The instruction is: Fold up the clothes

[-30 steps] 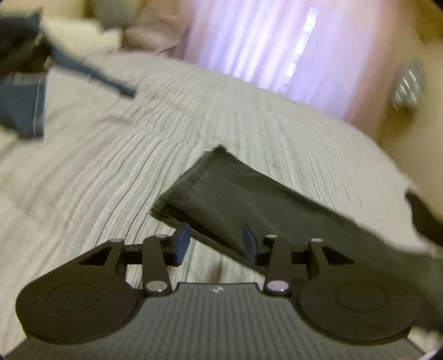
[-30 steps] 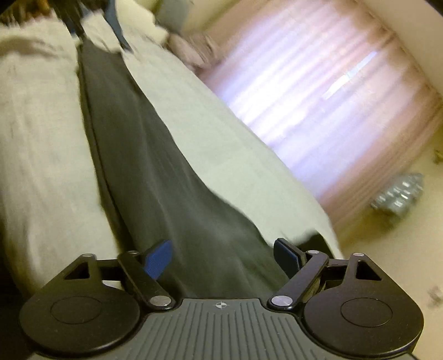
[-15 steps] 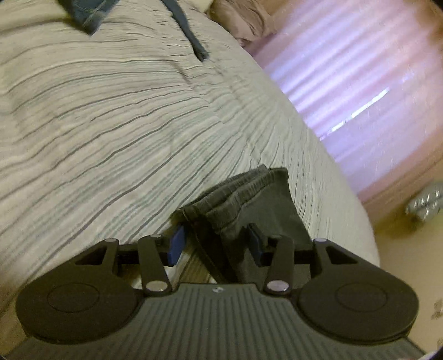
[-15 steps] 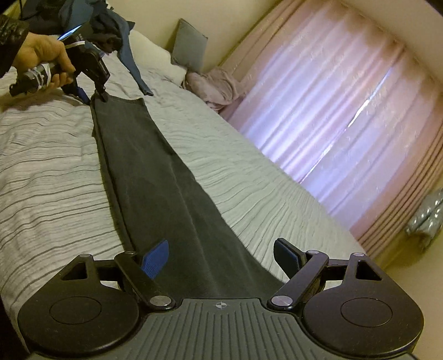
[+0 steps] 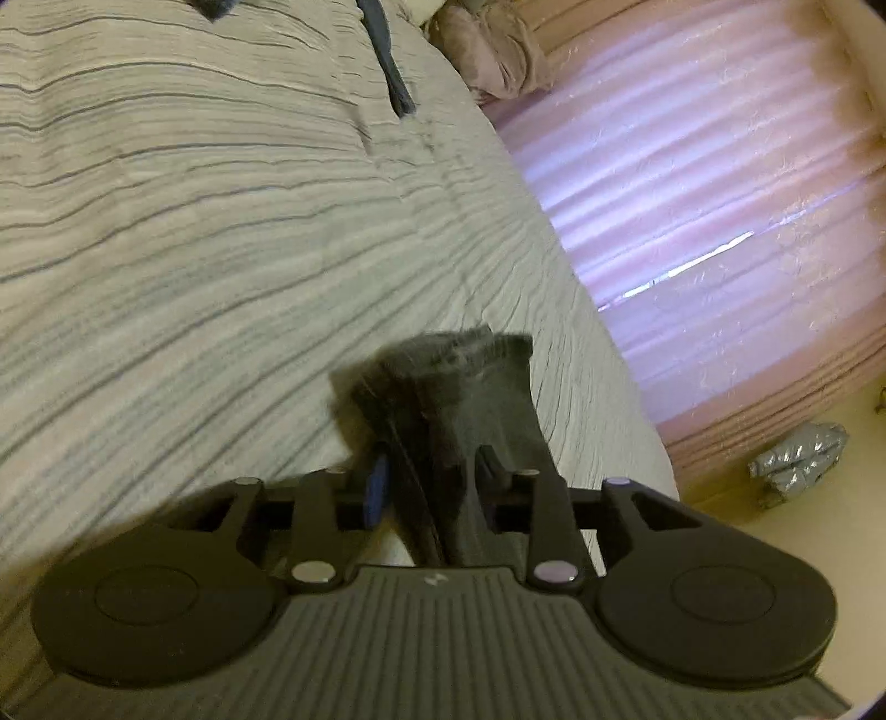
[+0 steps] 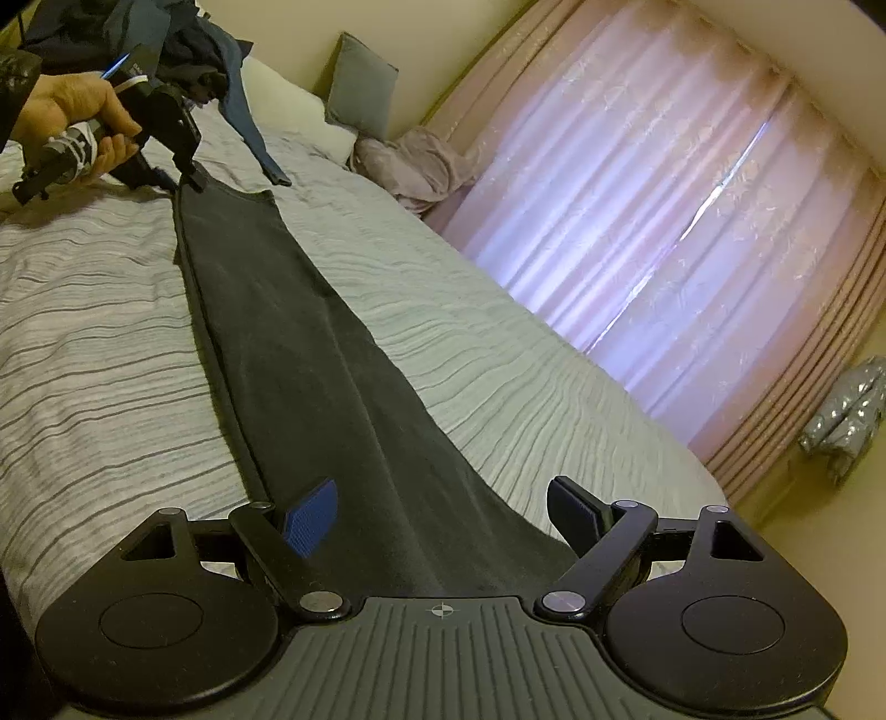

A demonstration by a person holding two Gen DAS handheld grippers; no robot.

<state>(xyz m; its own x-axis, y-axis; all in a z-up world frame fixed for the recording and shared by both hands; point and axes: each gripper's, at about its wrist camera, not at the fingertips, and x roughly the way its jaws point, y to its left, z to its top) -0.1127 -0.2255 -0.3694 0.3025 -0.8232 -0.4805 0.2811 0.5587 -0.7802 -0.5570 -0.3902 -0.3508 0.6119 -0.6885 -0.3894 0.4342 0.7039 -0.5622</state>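
A long dark grey garment (image 6: 310, 354) lies stretched out flat along the striped bed (image 6: 99, 354). My left gripper (image 5: 432, 482) is shut on its far end, and the bunched dark cloth (image 5: 459, 382) stands up between the fingers. In the right wrist view the left gripper (image 6: 177, 138) sits at the garment's far end, held by a hand. My right gripper (image 6: 443, 515) is open wide over the garment's near end, with the cloth lying between and below its fingers.
A pile of blue and dark clothes (image 6: 166, 50) lies at the head of the bed, with a strip (image 5: 396, 83) trailing onto the cover. A pillow (image 6: 360, 99) and a pinkish bundle (image 6: 421, 166) lie beyond. Pink curtains (image 6: 664, 221) hang to the right. The bed edge falls off at the right.
My left gripper has closed on the garment's end and lifted it a little off the bed. My right gripper has stayed open over the near end.
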